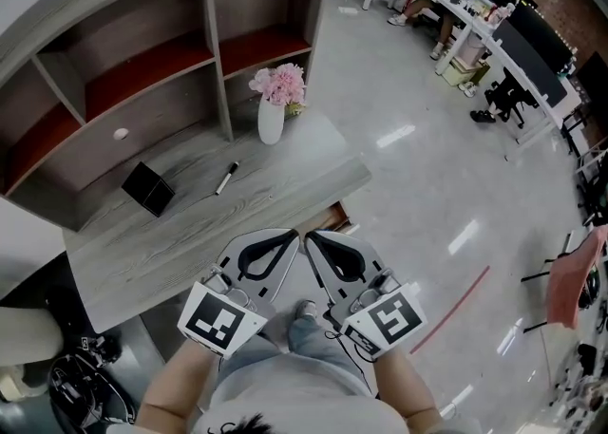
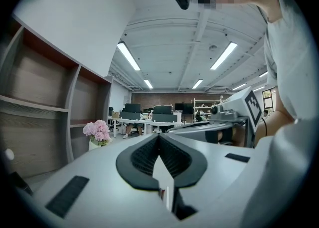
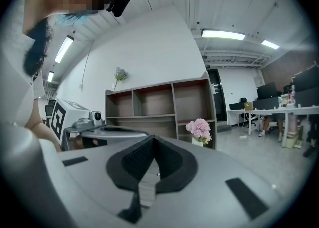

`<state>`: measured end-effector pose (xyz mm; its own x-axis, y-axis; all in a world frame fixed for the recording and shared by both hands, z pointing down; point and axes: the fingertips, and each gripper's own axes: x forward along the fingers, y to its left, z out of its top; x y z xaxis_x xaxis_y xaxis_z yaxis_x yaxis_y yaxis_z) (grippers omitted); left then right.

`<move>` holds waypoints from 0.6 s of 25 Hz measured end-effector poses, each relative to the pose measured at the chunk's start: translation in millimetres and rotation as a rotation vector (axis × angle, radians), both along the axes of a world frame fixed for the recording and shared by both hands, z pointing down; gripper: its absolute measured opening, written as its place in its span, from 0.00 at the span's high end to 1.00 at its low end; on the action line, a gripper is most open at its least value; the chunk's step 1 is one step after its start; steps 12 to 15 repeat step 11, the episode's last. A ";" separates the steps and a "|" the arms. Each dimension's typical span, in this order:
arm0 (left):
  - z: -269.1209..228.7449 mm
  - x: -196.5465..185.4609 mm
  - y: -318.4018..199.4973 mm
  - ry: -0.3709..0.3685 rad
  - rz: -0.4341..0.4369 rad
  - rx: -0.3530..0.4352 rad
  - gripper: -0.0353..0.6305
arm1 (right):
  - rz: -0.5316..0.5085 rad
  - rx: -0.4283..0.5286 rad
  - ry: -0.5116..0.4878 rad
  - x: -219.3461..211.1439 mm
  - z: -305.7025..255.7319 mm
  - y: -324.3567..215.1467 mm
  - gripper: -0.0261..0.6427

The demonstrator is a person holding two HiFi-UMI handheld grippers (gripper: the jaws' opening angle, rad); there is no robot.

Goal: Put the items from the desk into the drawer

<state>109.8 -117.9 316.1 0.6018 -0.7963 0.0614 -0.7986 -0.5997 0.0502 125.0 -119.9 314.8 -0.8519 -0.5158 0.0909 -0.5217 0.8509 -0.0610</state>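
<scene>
We are holding the left gripper [image 1: 288, 235] and right gripper [image 1: 313, 235] clenched and empty while the pen [image 1: 226, 178] and black box [image 1: 147, 188] are lying on the desk [image 1: 190, 233] at eleven o'clock (the drawer [image 1: 334, 217] is hiding its inside), both seemingly awaiting stowing

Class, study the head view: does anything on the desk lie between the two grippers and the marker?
Nothing visible does. Bare desk separates the left gripper and right gripper, both shut and empty, from the marker. The black box lies left of that path, the vase farther back.
</scene>
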 end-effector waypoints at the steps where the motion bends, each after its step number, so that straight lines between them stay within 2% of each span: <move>1: -0.6 -1.5 0.5 0.000 -0.005 0.002 0.94 | -0.004 0.002 -0.002 -1.2 -1.0 0.3 0.95; 15: -2.0 -18.9 4.7 -0.005 -0.045 0.009 0.94 | -0.038 0.017 -0.016 -16.5 -7.3 4.1 0.95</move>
